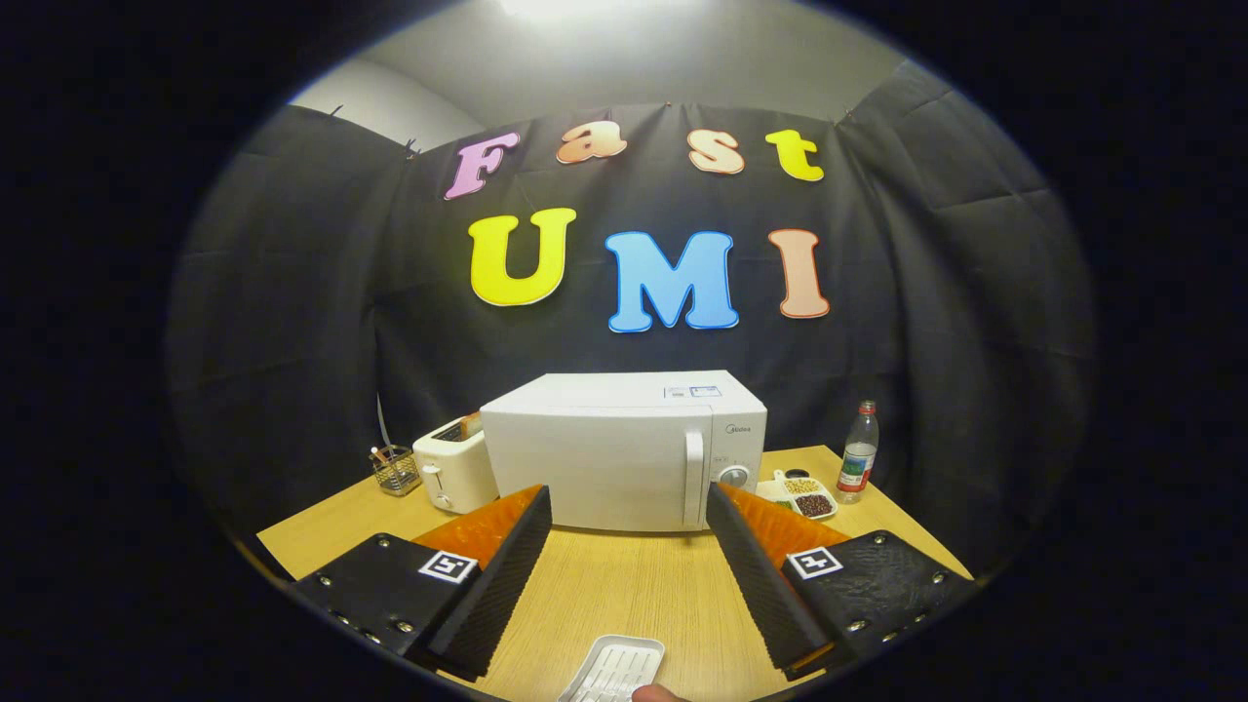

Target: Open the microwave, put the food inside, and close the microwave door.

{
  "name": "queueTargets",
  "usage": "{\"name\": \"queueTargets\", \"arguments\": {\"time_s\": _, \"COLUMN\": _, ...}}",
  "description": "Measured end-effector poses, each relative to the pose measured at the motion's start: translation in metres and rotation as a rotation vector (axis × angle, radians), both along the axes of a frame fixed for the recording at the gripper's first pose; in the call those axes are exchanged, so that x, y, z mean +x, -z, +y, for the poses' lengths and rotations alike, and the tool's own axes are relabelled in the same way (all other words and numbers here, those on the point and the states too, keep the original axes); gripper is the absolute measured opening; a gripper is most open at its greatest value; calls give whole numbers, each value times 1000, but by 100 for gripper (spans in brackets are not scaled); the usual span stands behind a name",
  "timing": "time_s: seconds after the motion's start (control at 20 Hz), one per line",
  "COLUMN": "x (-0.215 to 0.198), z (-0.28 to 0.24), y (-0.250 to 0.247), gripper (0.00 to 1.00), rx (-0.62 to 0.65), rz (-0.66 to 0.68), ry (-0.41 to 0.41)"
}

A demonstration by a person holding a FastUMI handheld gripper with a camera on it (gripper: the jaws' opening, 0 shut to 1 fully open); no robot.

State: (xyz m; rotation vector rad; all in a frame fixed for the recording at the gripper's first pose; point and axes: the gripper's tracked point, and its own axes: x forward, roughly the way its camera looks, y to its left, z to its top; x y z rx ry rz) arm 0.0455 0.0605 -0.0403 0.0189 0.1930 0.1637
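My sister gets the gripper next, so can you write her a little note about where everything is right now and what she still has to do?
Gripper: jaws open wide, holding nothing, raised over the wooden table.
Microwave: beyond the jaws, door shut, its handle on the right side of the door.
White tray: on the table below and between the jaws, near a fingertip. I cannot tell what food is on it.
Also around: toaster left of the microwave, snack dish and bottle to its right.
Done: nothing yet.
Left: open the door, put the food inside, close the door.
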Motion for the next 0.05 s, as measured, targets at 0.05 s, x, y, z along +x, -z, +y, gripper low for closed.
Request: {"name": "queueTargets", "arguments": {"time_s": 0.05, "x": -1, "z": 1, "y": 0, "gripper": 100, "rx": -2, "rz": -2, "ry": -3}}
